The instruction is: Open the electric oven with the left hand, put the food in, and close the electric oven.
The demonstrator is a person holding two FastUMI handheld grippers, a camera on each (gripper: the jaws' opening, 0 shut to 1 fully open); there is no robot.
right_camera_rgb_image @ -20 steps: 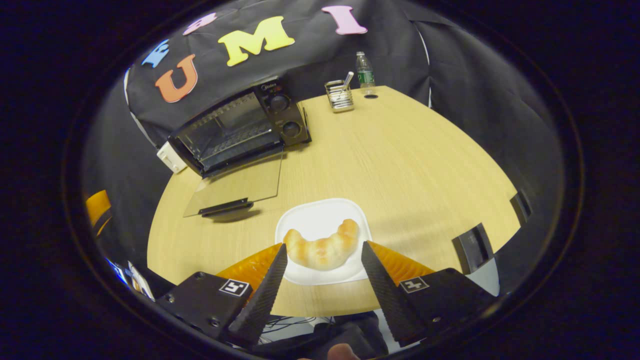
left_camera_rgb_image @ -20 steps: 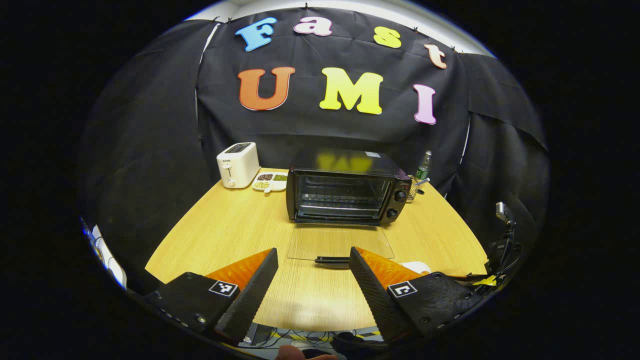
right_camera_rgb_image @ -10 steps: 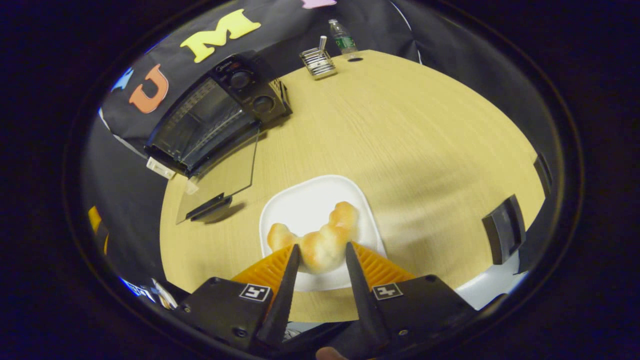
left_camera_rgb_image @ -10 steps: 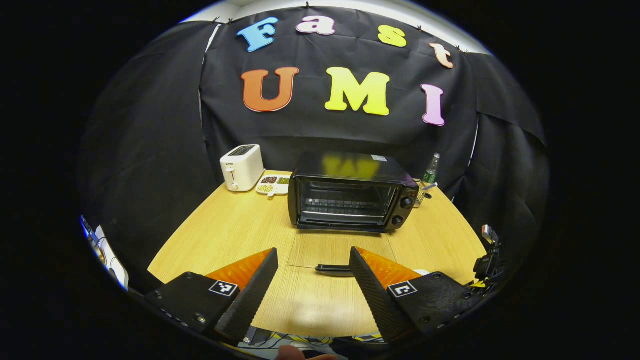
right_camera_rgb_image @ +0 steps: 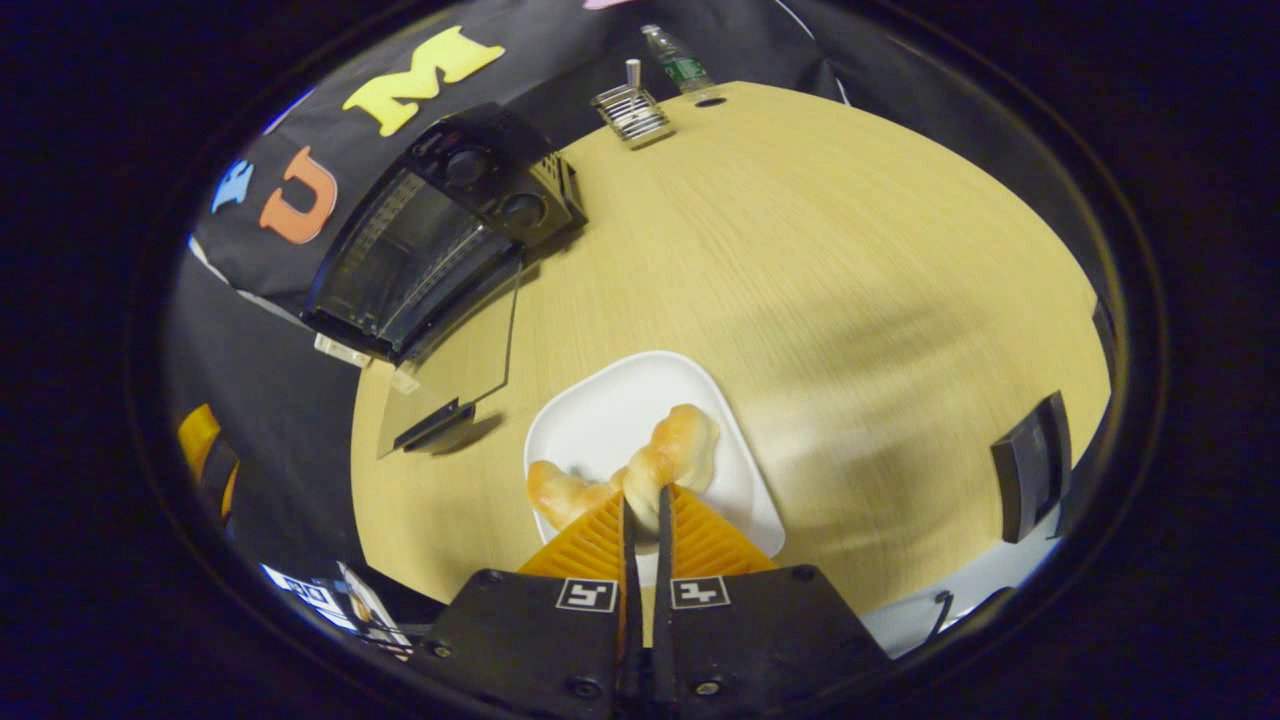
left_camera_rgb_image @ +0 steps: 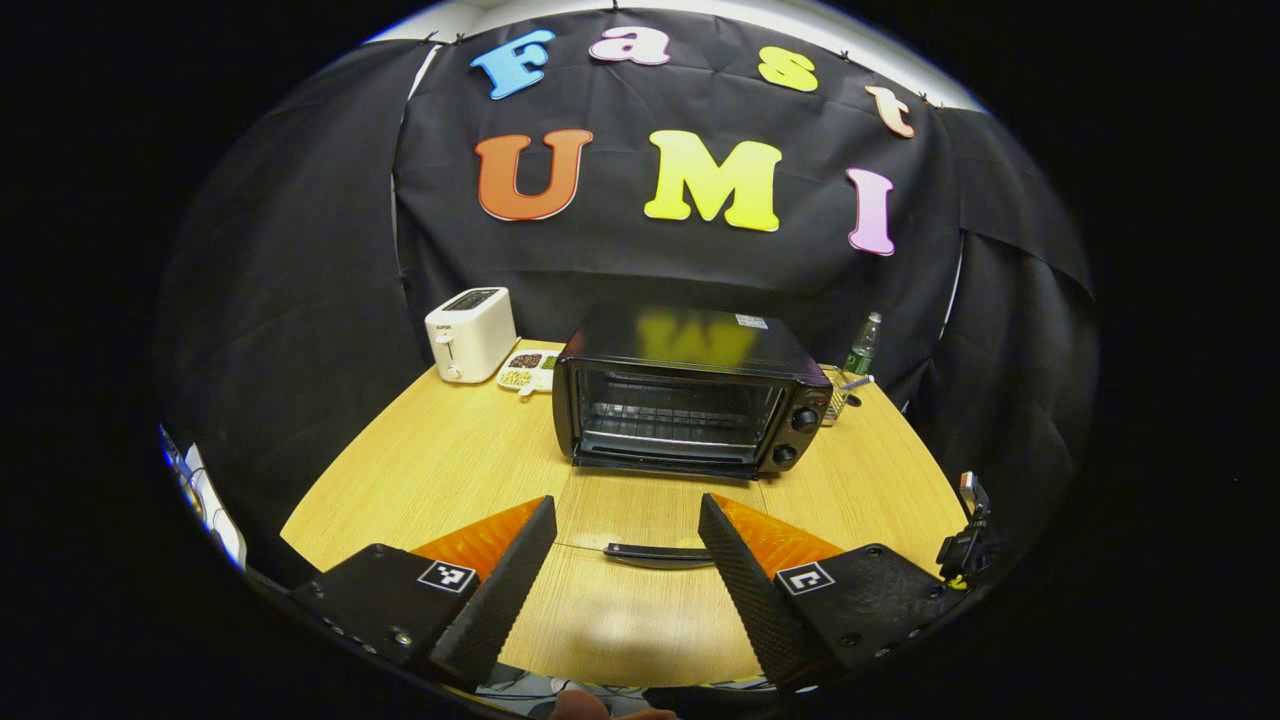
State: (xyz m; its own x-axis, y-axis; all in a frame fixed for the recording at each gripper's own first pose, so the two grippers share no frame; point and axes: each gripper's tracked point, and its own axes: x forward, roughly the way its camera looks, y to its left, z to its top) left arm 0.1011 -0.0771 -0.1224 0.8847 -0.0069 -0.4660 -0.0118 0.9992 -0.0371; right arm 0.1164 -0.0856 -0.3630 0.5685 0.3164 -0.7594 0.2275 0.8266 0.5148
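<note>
The black electric oven [left_camera_rgb_image: 690, 400] stands at the table's back with its glass door [left_camera_rgb_image: 640, 500] folded flat and the door handle [left_camera_rgb_image: 655, 553] toward me. My left gripper [left_camera_rgb_image: 625, 540] hangs open just short of that handle, nothing between its fingers. In the right gripper view the oven [right_camera_rgb_image: 440, 230] and its open door [right_camera_rgb_image: 460, 350] lie to the upper left. A golden croissant [right_camera_rgb_image: 640, 470] rests on a white plate [right_camera_rgb_image: 620, 410]. My right gripper [right_camera_rgb_image: 640, 505] is shut on the croissant's middle, squeezing it thin.
A white toaster [left_camera_rgb_image: 470, 333] and a small dish of snacks [left_camera_rgb_image: 528, 368] sit left of the oven. A wire utensil holder [right_camera_rgb_image: 632, 105] and a water bottle [right_camera_rgb_image: 680, 62] stand at the far right of the wooden table [right_camera_rgb_image: 820, 260]. A dark device [right_camera_rgb_image: 1030, 480] lies near the table's edge.
My right gripper lowered onto the plate and closed from wide open onto the croissant. My left gripper stayed open and shifted slightly in front of the open door.
</note>
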